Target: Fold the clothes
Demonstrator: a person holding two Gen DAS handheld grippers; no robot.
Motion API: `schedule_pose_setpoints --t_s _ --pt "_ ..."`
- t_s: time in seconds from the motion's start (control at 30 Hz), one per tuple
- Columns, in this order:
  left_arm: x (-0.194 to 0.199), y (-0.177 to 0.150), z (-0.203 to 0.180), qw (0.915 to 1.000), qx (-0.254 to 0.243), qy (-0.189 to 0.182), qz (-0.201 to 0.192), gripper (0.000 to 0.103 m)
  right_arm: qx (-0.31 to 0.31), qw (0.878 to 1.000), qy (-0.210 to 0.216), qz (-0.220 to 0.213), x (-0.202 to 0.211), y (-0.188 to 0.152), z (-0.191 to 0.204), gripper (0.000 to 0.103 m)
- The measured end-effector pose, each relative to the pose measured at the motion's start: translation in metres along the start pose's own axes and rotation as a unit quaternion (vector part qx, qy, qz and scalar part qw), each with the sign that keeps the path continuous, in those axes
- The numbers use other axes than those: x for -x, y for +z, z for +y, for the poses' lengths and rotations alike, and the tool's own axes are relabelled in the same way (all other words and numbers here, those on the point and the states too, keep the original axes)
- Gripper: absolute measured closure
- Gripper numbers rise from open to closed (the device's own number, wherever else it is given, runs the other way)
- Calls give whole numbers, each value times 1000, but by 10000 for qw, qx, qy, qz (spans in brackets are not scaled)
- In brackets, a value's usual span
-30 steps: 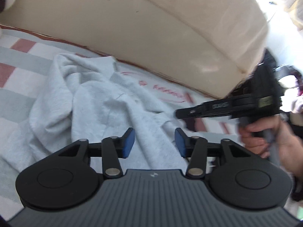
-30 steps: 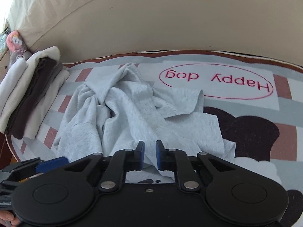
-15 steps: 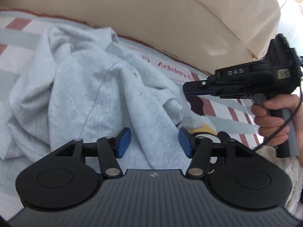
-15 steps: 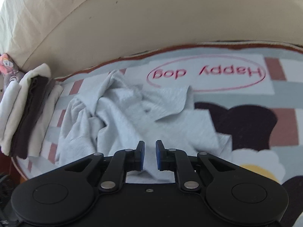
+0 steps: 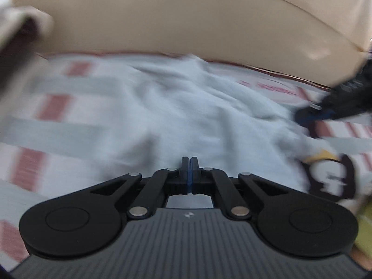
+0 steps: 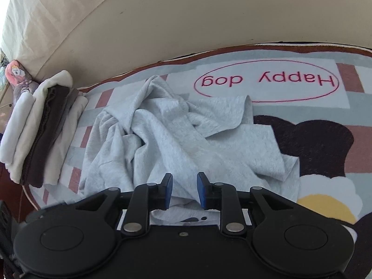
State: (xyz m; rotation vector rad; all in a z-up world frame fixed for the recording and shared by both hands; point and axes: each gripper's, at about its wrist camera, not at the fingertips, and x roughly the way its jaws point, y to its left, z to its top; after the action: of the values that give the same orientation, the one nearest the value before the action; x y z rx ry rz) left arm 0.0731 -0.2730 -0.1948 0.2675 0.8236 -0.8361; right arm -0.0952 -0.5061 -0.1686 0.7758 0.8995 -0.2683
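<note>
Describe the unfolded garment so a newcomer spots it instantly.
Find the patterned rug with "Happy dog" in a red oval, lying against a beige cushion. Near its middle lies a crumpled light grey garment. Unlike the neat folded stack at the rug's left edge, it is loose and rumpled.

One crumpled grey garment [image 6: 176,137], one stack of folded clothes [image 6: 44,127], one rug [image 6: 325,144], two grippers: the left gripper [image 5: 190,174] and the right gripper [image 6: 184,190].

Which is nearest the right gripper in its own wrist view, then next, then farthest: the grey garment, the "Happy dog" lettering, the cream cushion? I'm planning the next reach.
1. Grey garment, crumpled directly ahead of the right gripper, reaching between its jaws.
2. "Happy dog" lettering, on the rug beyond the garment, toward the right.
3. Cream cushion, behind the rug's far edge.
</note>
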Motion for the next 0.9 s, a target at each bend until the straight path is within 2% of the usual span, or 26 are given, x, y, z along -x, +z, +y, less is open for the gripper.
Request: schedule_pose_setpoints --t_s 0.07,0.13,0.23,0.33,0.43,0.47,0.5,0.53,0.57,0.6,0.63,0.67,0.7,0.73,0.77,0.83,0.87,0.9 --pt "2 1 13 9997 130 215 17 103 -44 9996 242 124 -1 -1 2 73" --pt "2 0 23 9988 429 193 134 103 -62 9975 617 336 -3 -4 5 69" --pt "5 -2 24 9985 511 62 169 103 122 9924 1058 619 -7 -13 18 65" --pt "2 1 20 9979 555 -310 124 103 600 9905 963 783 -15 -21 35 55" --pt "4 2 18 9954 580 -763 20 102 657 9890 802 1059 -37 -29 40 45" --pt "6 3 15 9946 550 -875 -31 99 628 9869 737 1289 -49 -33 40 42" --pt "7 3 11 9943 500 -939 -67 99 670 9835 630 1559 -62 -36 40 44" --pt "8 3 7 9947 401 -942 -95 99 708 9834 549 1577 -67 -38 40 48" --pt "10 3 3 9951 292 -934 -122 98 735 9834 490 1585 -72 -40 40 61" --pt "12 3 1 9951 237 -951 -155 96 686 9842 594 1520 -71 -38 39 79" --pt "15 3 0 9949 192 -973 -189 90 578 9849 757 1447 -68 -36 38 85" --pt "18 2 -1 9947 147 -995 -223 76 474 9855 913 1346 -63 -33 38 89" --pt "21 2 1 9930 227 -1130 -252 67 384 9852 1102 1255 -57 -31 37 89" --pt "25 4 3 9891 396 -1395 -255 53 292 9842 1298 1171 -52 -29 37 89" --pt "29 5 6 9838 577 -1680 -253 47 174 9812 1538 1153 -49 -29 36 89" --pt "37 8 7 9688 775 -2342 -250 45 -44 9756 1867 1156 -47 -28 34 89" --pt "42 9 3 9646 691 -2528 -296 37 -107 9736 1976 1140 -47 -28 34 90" --pt "48 8 -2 9649 519 -2547 -360 32 -169 9714 2083 1124 -46 -28 34 90"
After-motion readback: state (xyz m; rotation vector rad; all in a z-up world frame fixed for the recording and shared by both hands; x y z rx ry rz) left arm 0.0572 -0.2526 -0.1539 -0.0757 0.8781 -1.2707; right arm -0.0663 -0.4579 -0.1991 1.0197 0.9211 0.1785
